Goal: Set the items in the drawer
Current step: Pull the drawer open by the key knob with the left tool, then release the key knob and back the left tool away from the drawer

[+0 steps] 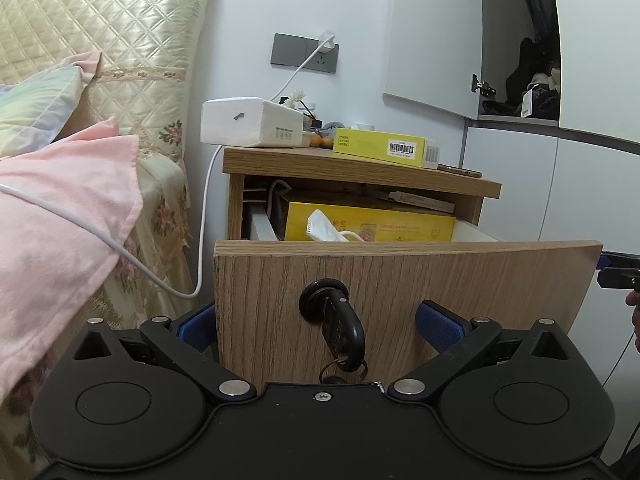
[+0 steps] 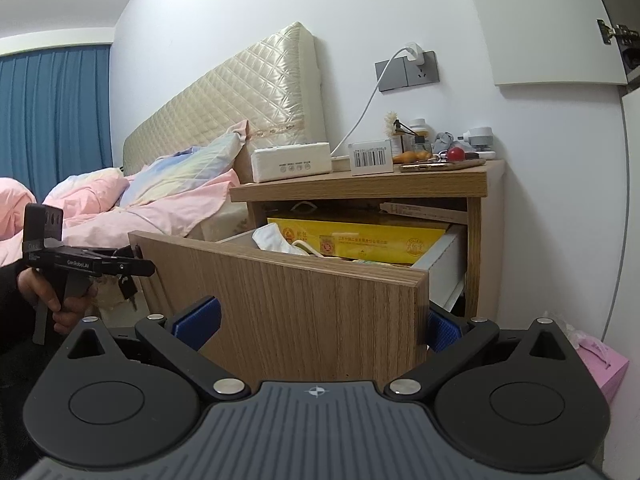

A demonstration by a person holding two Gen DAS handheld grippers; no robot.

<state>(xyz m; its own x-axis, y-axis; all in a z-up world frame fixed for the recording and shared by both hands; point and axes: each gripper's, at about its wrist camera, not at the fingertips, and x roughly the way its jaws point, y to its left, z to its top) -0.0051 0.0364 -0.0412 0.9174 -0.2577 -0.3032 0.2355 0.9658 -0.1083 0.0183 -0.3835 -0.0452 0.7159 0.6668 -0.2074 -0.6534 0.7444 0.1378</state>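
Drawer front (image 1: 400, 280) matt wood grain; headboard (image 2: 240, 92) glossy quilted satin.

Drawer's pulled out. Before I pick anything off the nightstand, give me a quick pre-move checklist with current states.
1. Drawer open: ok, pulled well out.
2. Space inside: not ok, a yellow box and white mask already fill much of it.
3. Left gripper free: ok, open and empty, fingers either side of the key in the lock.
4. Right gripper free: ok, open and empty, straddling the drawer front's edge.
5. Items ready on top: ok, yellow carton and tissue pack sit there.
6. Charger cable clear of drawer: cannot tell.
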